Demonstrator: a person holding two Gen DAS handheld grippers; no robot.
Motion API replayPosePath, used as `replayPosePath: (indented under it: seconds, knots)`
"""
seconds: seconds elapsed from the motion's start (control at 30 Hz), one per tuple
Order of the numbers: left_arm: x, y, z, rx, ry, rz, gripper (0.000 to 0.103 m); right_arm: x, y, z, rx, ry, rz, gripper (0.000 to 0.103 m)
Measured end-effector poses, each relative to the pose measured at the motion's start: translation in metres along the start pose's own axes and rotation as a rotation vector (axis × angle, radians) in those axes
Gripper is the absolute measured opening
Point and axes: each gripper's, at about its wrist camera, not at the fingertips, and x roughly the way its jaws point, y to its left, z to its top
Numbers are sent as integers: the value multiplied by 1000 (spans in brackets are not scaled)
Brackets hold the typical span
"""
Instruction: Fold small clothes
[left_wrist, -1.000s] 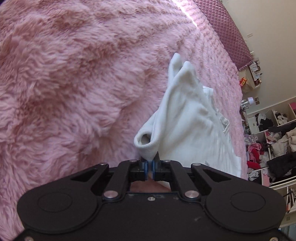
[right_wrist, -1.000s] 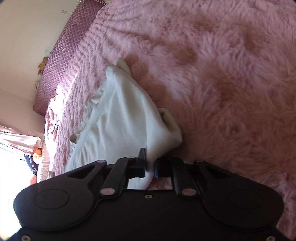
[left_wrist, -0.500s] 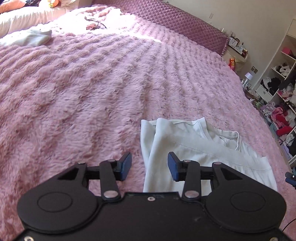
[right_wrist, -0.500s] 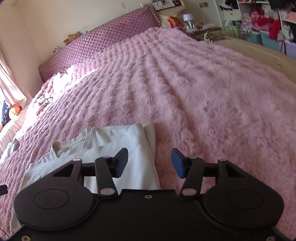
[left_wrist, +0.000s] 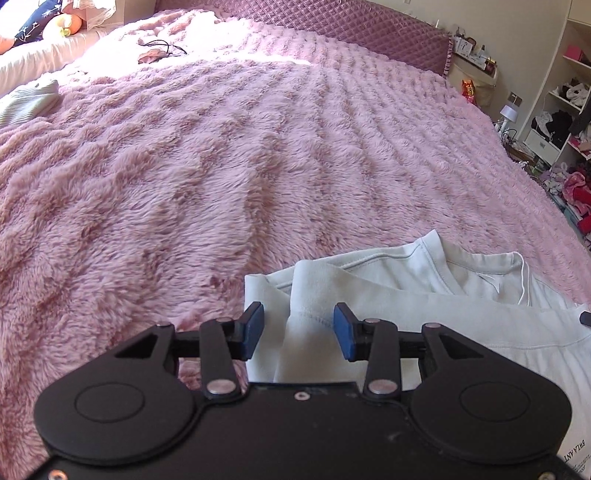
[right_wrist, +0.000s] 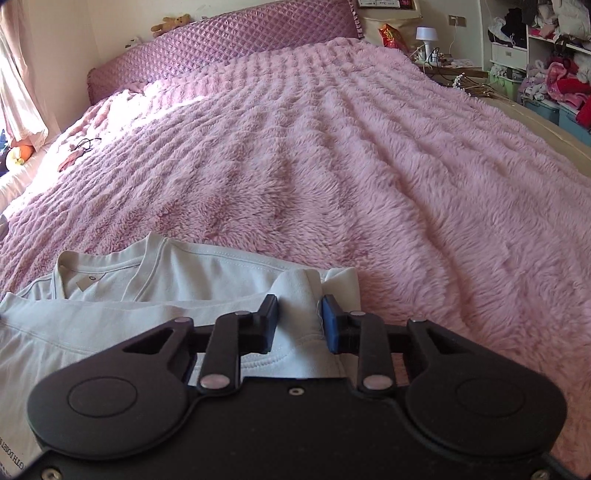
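Lying flat near the front edge of a fluffy pink blanket: a small white T-shirt, its sides folded inward over the middle. Showing a ribbed neckline with a small label inside, a thin white cord trailing beside the collar. Bunching into soft upright ridges at both folded side edges, one at the left and one at the right. Carrying dark printed lettering along the lower hem, too small to read fully.
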Motion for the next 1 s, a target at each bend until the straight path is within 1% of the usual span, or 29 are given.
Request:
replayPosePath:
  seconds: [0.03,0.1,0.17,0.2,0.23,0.27,0.3,0.37,0.4,0.43,0.57,0.6,0.67,0.73,0.8,0.9,1.0]
  knots:
    - [3,0,0,5,6,-5,29,0,2,0,-13,1,-3,14]
    - [6,-4,-2,12,8,-22,25,-1,7,0,-27,-3,-8,14]
    - [8,-9,-2,23,8,-11,25,-2,9,1,-37,-1,-14,14]
    - [9,-10,-1,24,15,-14,29,0,10,2,-38,3,-13,17]
    - [12,-11,0,32,29,-18,38,0,11,2,-35,7,-13,17]
    - [16,-13,1,40,38,-14,38,1,12,2,-36,10,-17,17]
    - [18,-13,2,47,44,-14,35,2,12,2,-39,12,-21,17]
    - [20,-14,3,54,40,-9,18,3,11,2,-38,13,-29,15]
    - [19,-14,4,52,32,-8,9,2,12,2,-37,8,-27,14]
    - [17,-14,4,45,16,-13,7,0,13,3,-38,-1,-25,11]
    - [-8,-9,6,25,-115,-43,7,-16,18,9,-33,-80,-16,10]
    - [-14,-6,8,6,-132,-50,7,-20,21,13,-31,-102,-7,10]
    - [-23,0,12,-22,-151,-54,7,-20,24,21,-24,-114,13,10]
    - [-26,5,12,-31,-151,-50,7,-15,27,26,-18,-109,22,10]
    - [-20,6,11,-14,-128,-27,7,-2,31,27,-36,-89,0,10]
    - [-2,10,5,-24,-75,0,8,20,27,21,-6,-38,-31,10]
    - [23,10,-3,-6,-24,37,9,34,22,12,17,-8,-78,10]
